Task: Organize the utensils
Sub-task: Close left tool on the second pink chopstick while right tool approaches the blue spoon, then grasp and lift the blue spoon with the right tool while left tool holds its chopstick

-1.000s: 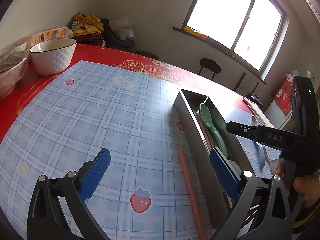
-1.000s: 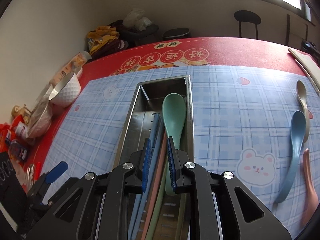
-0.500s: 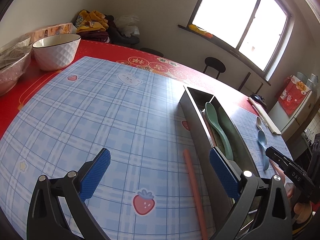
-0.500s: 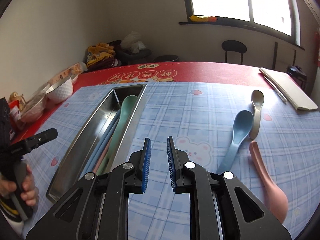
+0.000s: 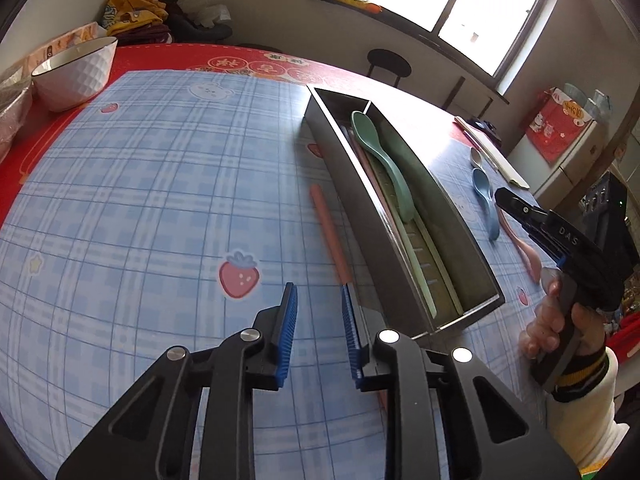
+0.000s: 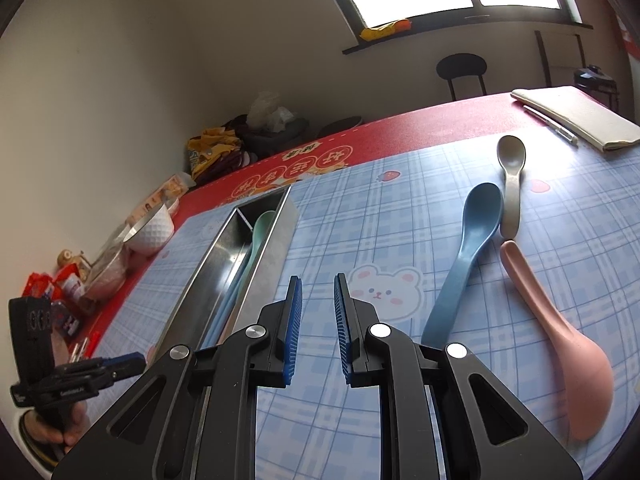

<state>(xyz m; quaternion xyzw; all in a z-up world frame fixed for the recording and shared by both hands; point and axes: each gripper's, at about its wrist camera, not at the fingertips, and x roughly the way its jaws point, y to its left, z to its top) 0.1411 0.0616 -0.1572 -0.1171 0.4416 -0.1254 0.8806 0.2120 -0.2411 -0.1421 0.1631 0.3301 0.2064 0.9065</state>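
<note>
- Narrowing my left gripper (image 5: 318,300) over pink chopstick (image 5: 329,232) beside tray (image 5: 348,184); part open, empty
- right gripper (image 6: 317,292) left tray, slightly open, empty; spoons (image 6: 468,256) next

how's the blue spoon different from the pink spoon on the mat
The blue spoon points its bowl away from the right-wrist camera; the pink spoon points its bowl toward it. The blue spoon's bowl touches the grey spoon; the pink spoon's handle tip does. Both lie outside the metal tray.
</note>
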